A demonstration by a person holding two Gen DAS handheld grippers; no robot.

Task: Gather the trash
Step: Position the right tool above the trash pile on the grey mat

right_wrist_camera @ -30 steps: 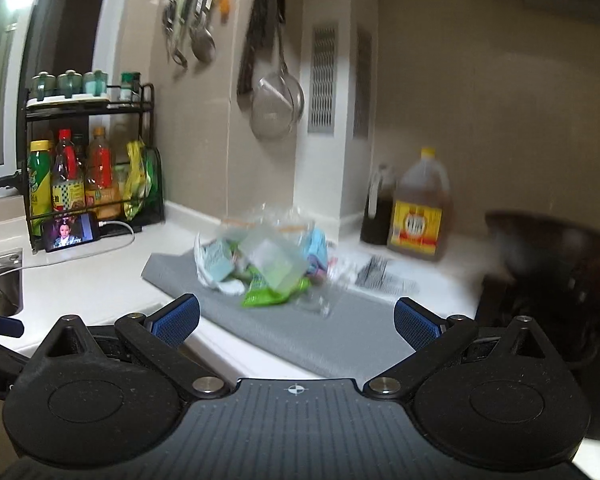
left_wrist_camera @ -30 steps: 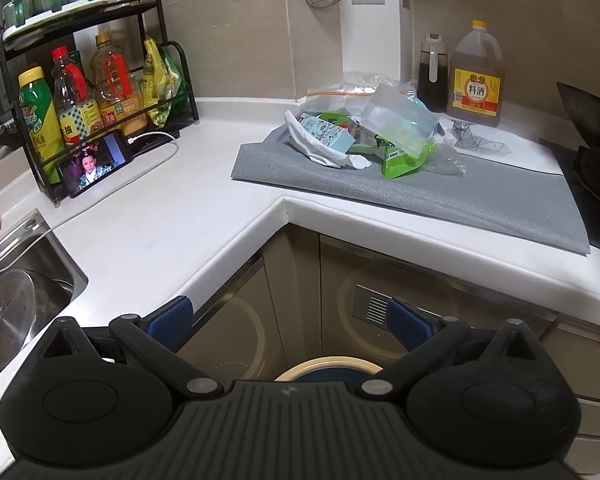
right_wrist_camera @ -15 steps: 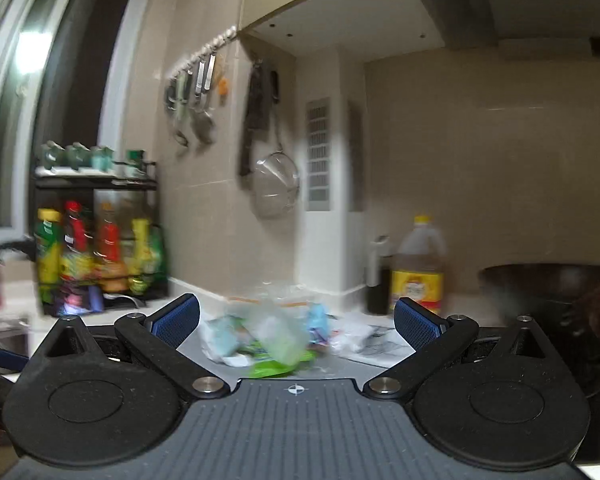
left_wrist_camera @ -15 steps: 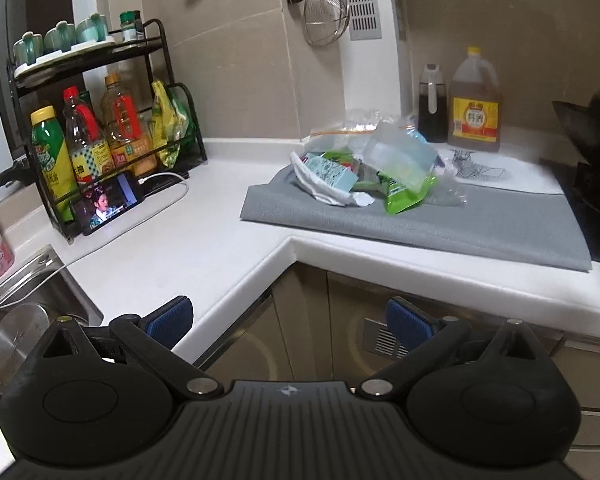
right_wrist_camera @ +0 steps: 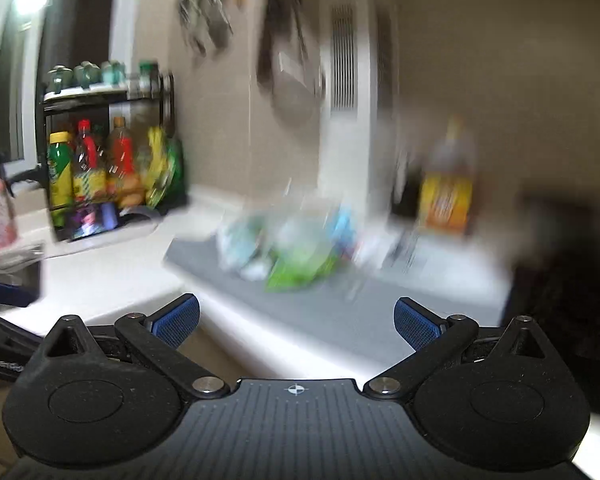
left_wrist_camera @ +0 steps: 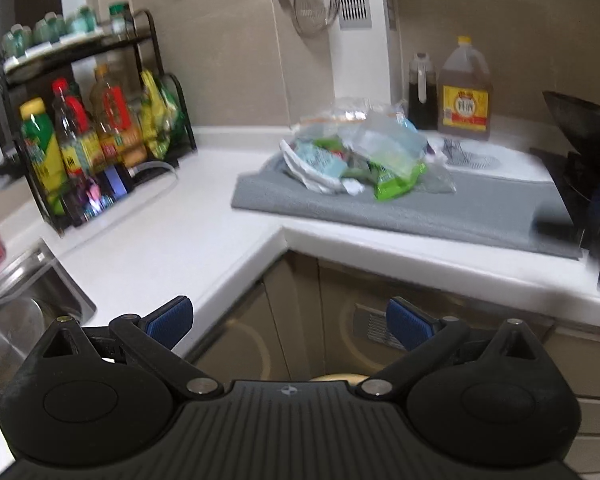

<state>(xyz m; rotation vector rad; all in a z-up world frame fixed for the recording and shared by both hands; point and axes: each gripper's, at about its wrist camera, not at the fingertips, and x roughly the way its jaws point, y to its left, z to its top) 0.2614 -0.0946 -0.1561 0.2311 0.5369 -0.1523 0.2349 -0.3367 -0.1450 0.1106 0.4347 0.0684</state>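
Left gripper (left_wrist_camera: pixel 288 318) & right gripper (right_wrist_camera: pixel 296 316) both spread wide, nothing between the fingers — held off the counter edge. Trash pile (left_wrist_camera: pixel 360 160) (wrappers, clear bags) sits on grey mat (left_wrist_camera: pixel 440 208), near oil jug (left_wrist_camera: pixel 465 92); right view blurred.

White L-shaped countertop (left_wrist_camera: pixel 172 240), grey mat (left_wrist_camera: pixel 440 208) under trash pile (left_wrist_camera: pixel 360 156), bottle rack (left_wrist_camera: pixel 92 128)
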